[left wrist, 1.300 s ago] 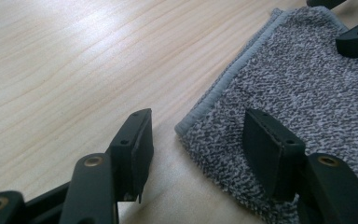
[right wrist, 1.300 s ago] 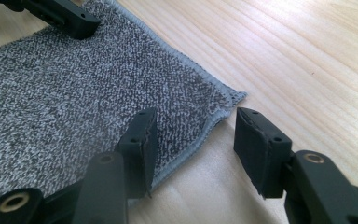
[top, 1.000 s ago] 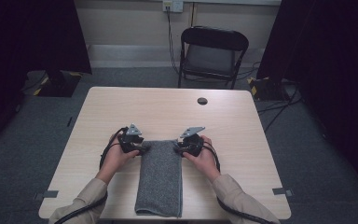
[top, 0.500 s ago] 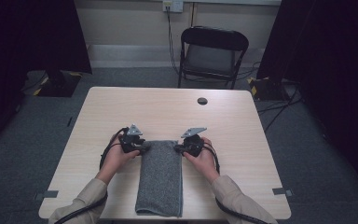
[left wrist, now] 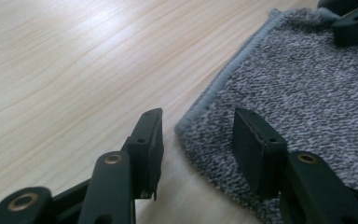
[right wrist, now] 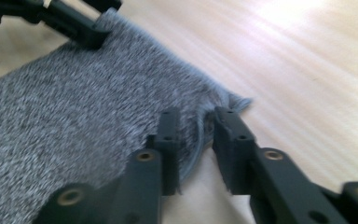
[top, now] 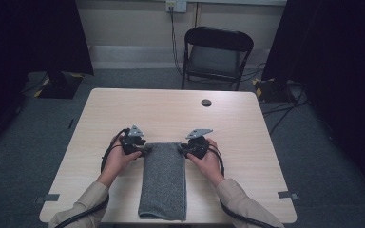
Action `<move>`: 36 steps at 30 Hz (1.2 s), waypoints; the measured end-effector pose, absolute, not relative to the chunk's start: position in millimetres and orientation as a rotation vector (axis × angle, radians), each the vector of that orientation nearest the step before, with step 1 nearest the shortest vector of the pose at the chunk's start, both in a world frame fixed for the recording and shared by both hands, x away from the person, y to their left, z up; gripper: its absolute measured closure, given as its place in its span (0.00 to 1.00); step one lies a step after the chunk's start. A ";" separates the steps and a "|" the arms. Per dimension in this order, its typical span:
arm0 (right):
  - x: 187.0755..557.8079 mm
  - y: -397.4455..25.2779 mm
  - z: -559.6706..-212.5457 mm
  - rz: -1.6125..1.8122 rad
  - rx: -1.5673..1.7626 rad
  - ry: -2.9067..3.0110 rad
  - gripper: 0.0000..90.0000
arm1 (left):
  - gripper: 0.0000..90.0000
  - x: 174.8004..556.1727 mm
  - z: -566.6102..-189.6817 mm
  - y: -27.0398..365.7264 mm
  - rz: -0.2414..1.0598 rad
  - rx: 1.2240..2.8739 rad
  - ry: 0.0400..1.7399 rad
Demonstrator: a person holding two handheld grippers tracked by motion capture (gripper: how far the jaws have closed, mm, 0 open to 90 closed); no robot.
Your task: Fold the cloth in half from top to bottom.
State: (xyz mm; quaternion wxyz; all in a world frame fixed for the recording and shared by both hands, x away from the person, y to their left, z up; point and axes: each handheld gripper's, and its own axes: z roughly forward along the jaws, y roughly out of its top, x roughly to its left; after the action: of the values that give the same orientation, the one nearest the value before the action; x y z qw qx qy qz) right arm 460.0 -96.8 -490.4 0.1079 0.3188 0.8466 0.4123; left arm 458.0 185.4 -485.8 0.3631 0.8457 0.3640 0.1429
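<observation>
where no writing is legible, left gripper point(left wrist: 198, 135) wide, right gripper point(right wrist: 196, 135) narrow astride grey towel point(top: 164, 178)

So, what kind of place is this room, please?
Probably a studio or lab set up for recording: dark curtains on both sides, one plain wooden table, a folding chair and a wall socket with cables on the grey floor.

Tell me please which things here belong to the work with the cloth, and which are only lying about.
Part of the work:
- grey towel, lying folded on the table
- left gripper, jaws open around a far corner
- right gripper, jaws narrowly apart around the other far corner

Only lying about:
- small dark round thing on the table
- folding chair behind the table
</observation>
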 end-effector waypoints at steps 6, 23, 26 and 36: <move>468.6 -97.0 -487.1 1.163 0.952 2.449 0.70 | 0.54 459.4 -487.0 186.3 0.370 2.158 0.951; 471.8 -92.4 -496.0 1.126 0.932 2.489 0.79 | 0.50 462.4 -491.4 198.0 0.370 2.170 0.996; 471.9 -90.5 -495.0 1.129 0.920 2.515 0.89 | 0.56 462.3 -489.9 196.3 0.367 2.190 0.971; 471.0 -86.2 -492.5 1.107 0.933 2.541 0.99 | 0.83 460.2 -484.5 187.5 0.317 2.244 0.931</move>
State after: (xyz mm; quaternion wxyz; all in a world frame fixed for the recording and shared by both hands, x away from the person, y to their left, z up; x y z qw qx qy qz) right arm 471.0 -86.2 -492.5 0.1081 0.3173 0.8637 0.3763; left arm 460.2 187.5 -484.5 0.3389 0.8616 0.3576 0.1219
